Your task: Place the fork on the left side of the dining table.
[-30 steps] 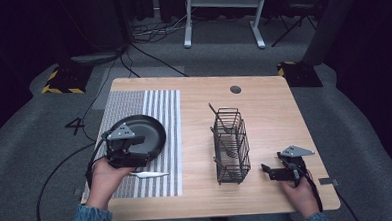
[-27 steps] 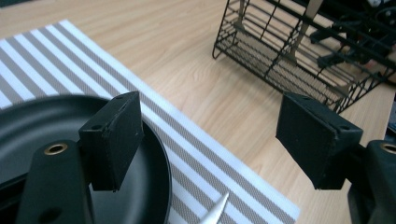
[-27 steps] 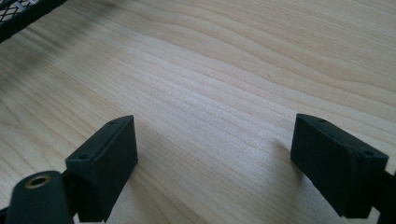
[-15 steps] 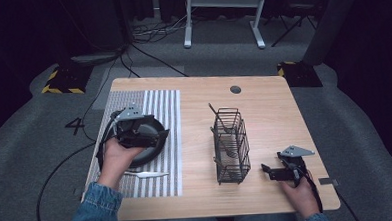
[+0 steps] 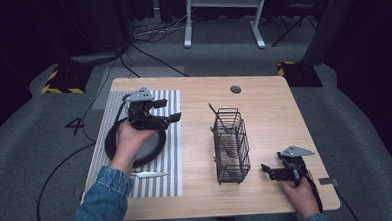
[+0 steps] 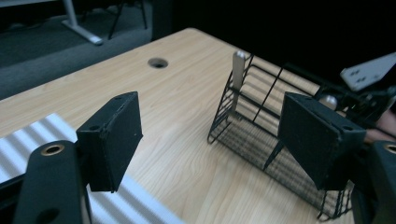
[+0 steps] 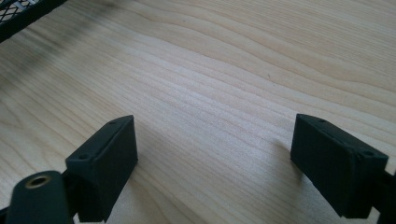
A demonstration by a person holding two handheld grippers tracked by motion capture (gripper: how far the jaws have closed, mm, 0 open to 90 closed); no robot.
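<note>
Left tool (image 5: 170,117), jaws wide and empty, hangs above the pan (image 5: 150,145); next likely aims at the wire basket (image 5: 230,146).

A white "4" is marked on the grey floor (image 5: 77,126).

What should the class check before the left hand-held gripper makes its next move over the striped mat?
1. Left hand-held gripper jaws open and holding nothing: ok.
2. Right hand-held gripper open, low over bare table: ok.
3. White utensil lying free on the striped mat: ok.
4. Dark plate free of load: cannot tell, hand covers it.
5. Wire basket upright, utensils inside: ok.
</note>
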